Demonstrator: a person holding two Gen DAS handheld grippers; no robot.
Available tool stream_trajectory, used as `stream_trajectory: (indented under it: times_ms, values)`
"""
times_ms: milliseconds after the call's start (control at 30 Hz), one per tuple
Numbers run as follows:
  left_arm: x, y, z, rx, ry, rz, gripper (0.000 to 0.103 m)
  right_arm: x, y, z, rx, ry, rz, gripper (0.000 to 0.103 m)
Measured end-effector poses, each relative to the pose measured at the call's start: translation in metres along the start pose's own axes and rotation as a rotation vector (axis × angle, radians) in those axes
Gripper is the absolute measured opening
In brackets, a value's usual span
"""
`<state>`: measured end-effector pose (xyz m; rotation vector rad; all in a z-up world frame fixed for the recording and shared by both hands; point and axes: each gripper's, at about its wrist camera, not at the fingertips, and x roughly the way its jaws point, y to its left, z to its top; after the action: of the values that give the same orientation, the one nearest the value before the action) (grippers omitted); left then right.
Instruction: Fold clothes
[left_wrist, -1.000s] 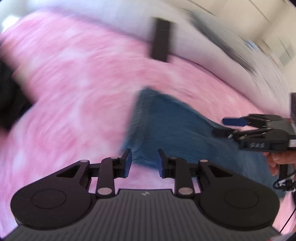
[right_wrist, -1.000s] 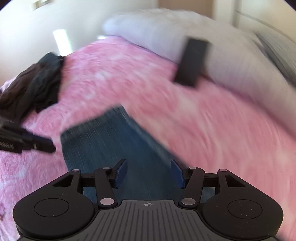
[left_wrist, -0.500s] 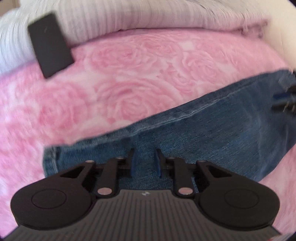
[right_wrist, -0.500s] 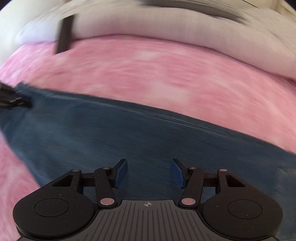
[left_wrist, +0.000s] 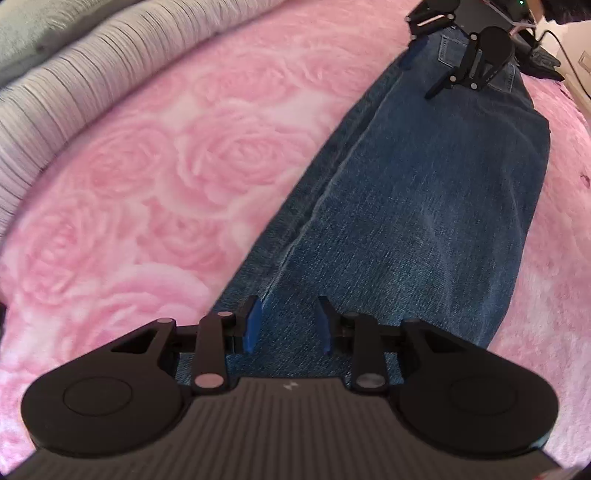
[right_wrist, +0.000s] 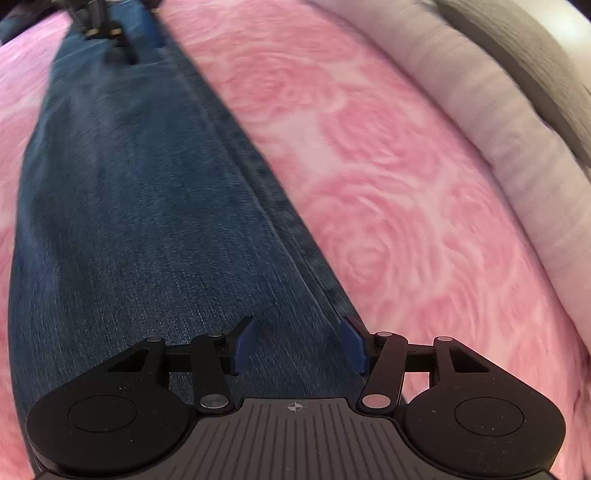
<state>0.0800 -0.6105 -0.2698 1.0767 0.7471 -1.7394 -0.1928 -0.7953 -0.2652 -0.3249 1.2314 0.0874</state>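
A pair of blue jeans (left_wrist: 413, 206) lies folded lengthwise, legs stacked, on a pink rose-patterned blanket (left_wrist: 147, 177). My left gripper (left_wrist: 287, 321) is open and empty, low over one end of the jeans. My right gripper (right_wrist: 299, 345) is open and empty, low over the other end, near the seam edge. The jeans also fill the right wrist view (right_wrist: 140, 206). Each gripper shows small at the top of the other's view: the right one (left_wrist: 469, 62), the left one (right_wrist: 103, 29).
The pink blanket (right_wrist: 399, 177) covers the bed around the jeans. Grey-white ribbed pillows (left_wrist: 62, 92) line the far edge, also in the right wrist view (right_wrist: 509, 122). A dark garment (left_wrist: 546, 68) and cables lie beyond the right gripper.
Both grippers have swung from a crosswise view of the jeans to opposite ends, now facing each other along the length. Both stayed open. The black rectangular object is out of view.
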Motion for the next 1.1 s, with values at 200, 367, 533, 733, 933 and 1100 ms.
stream_trajectory:
  times_ms: [200, 367, 533, 733, 933, 1100]
  values:
    - [0.007, -0.004, 0.006, 0.054, 0.091, 0.011, 0.000, 0.010, -0.022, 0.002, 0.099, 0.036, 0.108, 0.012]
    - [-0.009, -0.006, 0.010, 0.060, 0.065, 0.079, 0.000, -0.006, -0.019, 0.009, 0.001, 0.049, 0.074, 0.001]
    - [-0.017, 0.016, 0.011, -0.019, 0.022, 0.128, 0.000, -0.004, -0.037, 0.016, 0.030, 0.029, 0.061, 0.001]
    - [-0.014, 0.011, -0.002, -0.071, 0.059, 0.091, 0.008, 0.010, -0.017, 0.009, 0.068, 0.044, -0.029, 0.014]
    - [-0.037, 0.029, -0.026, -0.096, 0.105, 0.097, 0.026, -0.020, 0.003, 0.010, 0.089, 0.024, -0.154, 0.052]
    - [-0.028, 0.037, -0.042, -0.012, 0.174, 0.125, 0.025, -0.029, 0.025, 0.050, 0.132, -0.134, -0.018, 0.052]
